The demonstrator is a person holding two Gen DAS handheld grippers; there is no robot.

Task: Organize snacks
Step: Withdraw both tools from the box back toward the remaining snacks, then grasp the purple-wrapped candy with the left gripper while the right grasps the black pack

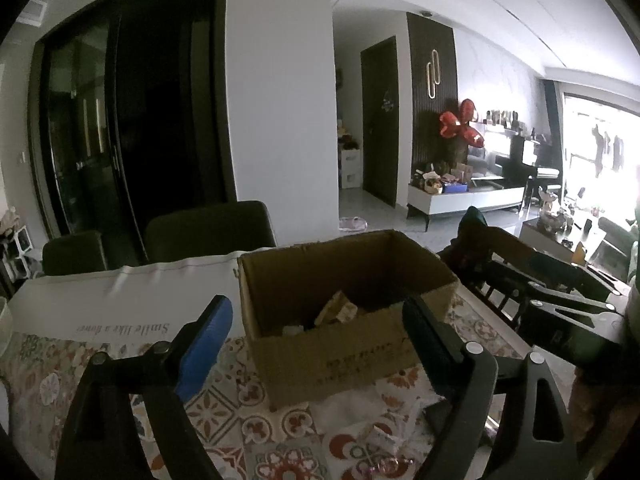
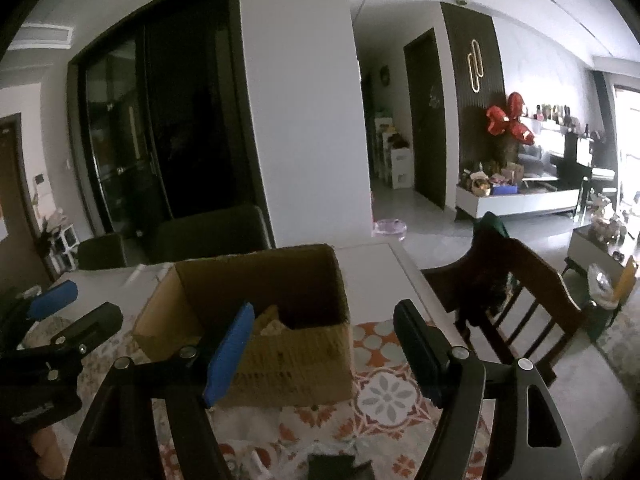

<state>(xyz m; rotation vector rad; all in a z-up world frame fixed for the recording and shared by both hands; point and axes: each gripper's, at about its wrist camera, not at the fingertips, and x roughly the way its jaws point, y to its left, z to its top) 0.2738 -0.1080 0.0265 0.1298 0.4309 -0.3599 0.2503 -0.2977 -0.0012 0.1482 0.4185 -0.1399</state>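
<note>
Covering dining table (image 1: 132, 280), patterned tablecloth (image 1: 224, 408) carries open cardboard box (image 1: 340, 344), centre. Wooden chair (image 2: 516, 280) stands at table's right edge. Left gripper (image 1: 320, 344) hovers before box, jaws wide, nothing between. Right gripper (image 2: 324, 352) alongside, jaws also spread, empty. Snack packets (image 1: 336, 310) lie inside box; more wrapped snacks (image 1: 380, 436) rest on cloth just in front.

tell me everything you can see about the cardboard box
The cardboard box is plain brown corrugated card, open-topped with no flaps showing, standing upright on the patterned tablecloth. Dark print runs along its near wall. Inside lie a few pale snack packets, low down. Nothing grips it.
</note>
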